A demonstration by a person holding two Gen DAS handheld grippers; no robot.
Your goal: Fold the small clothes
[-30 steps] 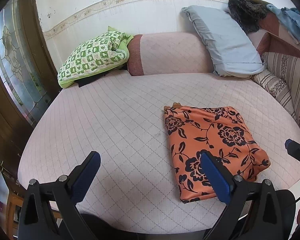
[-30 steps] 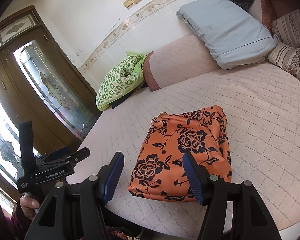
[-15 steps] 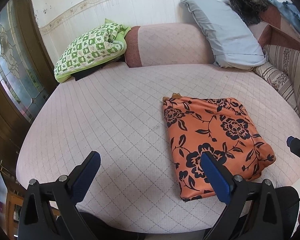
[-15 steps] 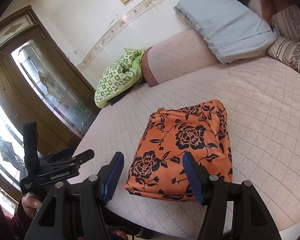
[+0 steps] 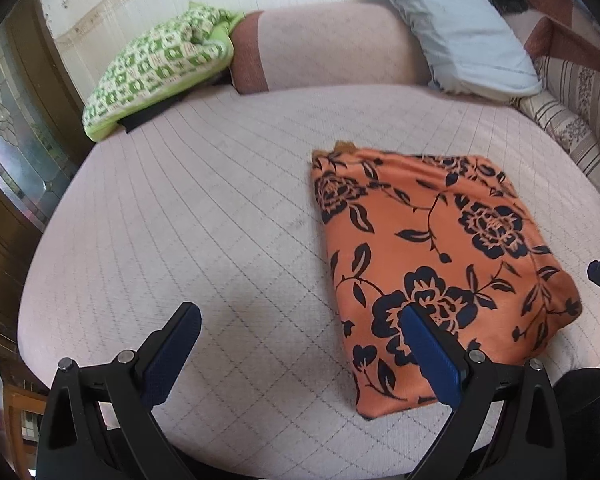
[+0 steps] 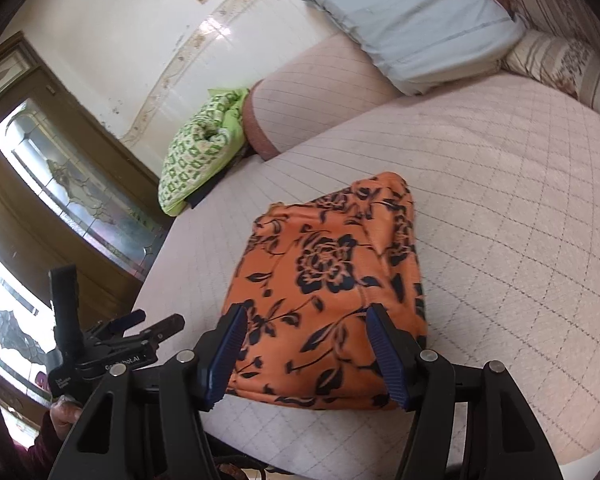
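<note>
The orange floral garment (image 6: 324, 292) lies folded into a compact rectangle on the quilted pink bed (image 5: 204, 216), its near edge just beyond and between the right gripper (image 6: 304, 354) fingers, which stand open and empty, apparently aligned to take that edge. The left gripper (image 5: 296, 354) is likewise open and holds nothing; its right finger (image 5: 430, 356) overlaps the garment's near left corner in view, its left finger over bare quilt. Contact cannot be confirmed. A green checked pillow (image 5: 160, 64) and grey-blue pillow (image 5: 456, 28) rest well beyond the fingers, clear of the work.
</note>
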